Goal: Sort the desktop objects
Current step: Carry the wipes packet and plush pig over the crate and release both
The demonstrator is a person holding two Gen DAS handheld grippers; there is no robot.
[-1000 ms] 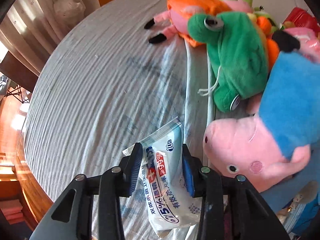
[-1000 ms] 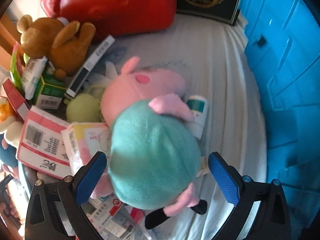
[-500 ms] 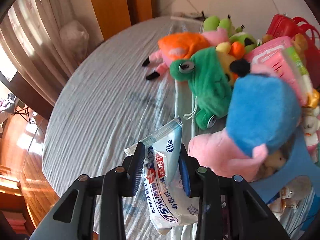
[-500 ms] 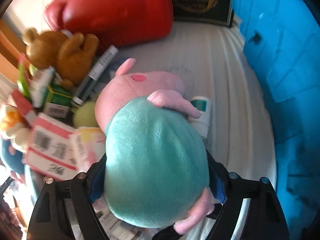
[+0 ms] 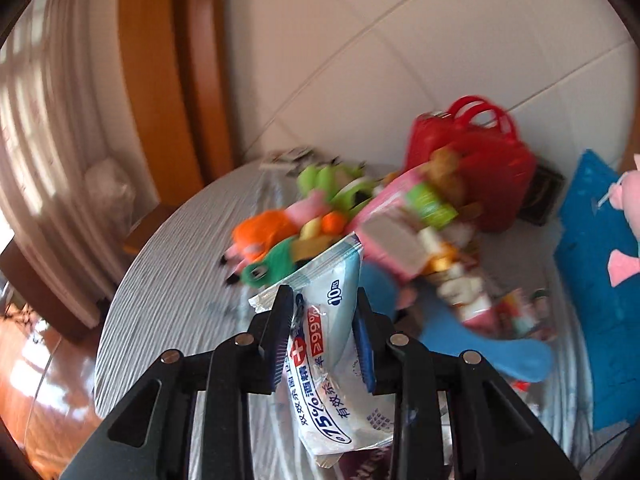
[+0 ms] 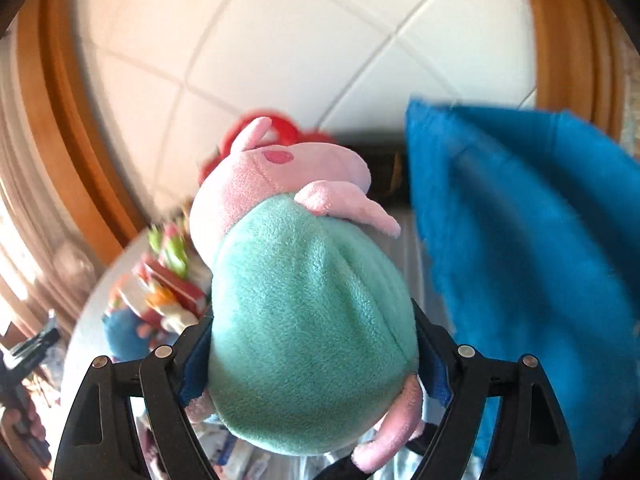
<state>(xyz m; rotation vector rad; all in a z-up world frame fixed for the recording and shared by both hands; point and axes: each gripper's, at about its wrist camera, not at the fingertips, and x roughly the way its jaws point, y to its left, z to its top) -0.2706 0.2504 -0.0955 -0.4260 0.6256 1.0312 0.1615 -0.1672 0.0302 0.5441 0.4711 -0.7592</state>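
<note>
A white and blue pack of alcohol wipes [image 5: 332, 380] hangs lifted above the table between the pads of my left gripper [image 5: 323, 296]; its jaws are closing on the pack, which they grip by its sides. A pink pig plush in a mint-green dress [image 6: 308, 300] fills the right wrist view, raised in the air, with my right gripper [image 6: 312, 320] shut on its body. The same plush shows at the far right edge of the left wrist view [image 5: 630, 200], next to a blue bin [image 5: 592, 280].
A blurred pile of plush toys and boxes [image 5: 360, 216] lies on the grey striped tablecloth [image 5: 172, 280], with a red bag [image 5: 472, 160] behind it and a blue-dressed plush [image 5: 460, 340] in front. The blue bin [image 6: 520, 220] stands right of the held pig.
Both grippers rose well above the table and tilted up toward the wall. The right one shut on the pig plush and lifted it; the left carried the wipes pack up.
</note>
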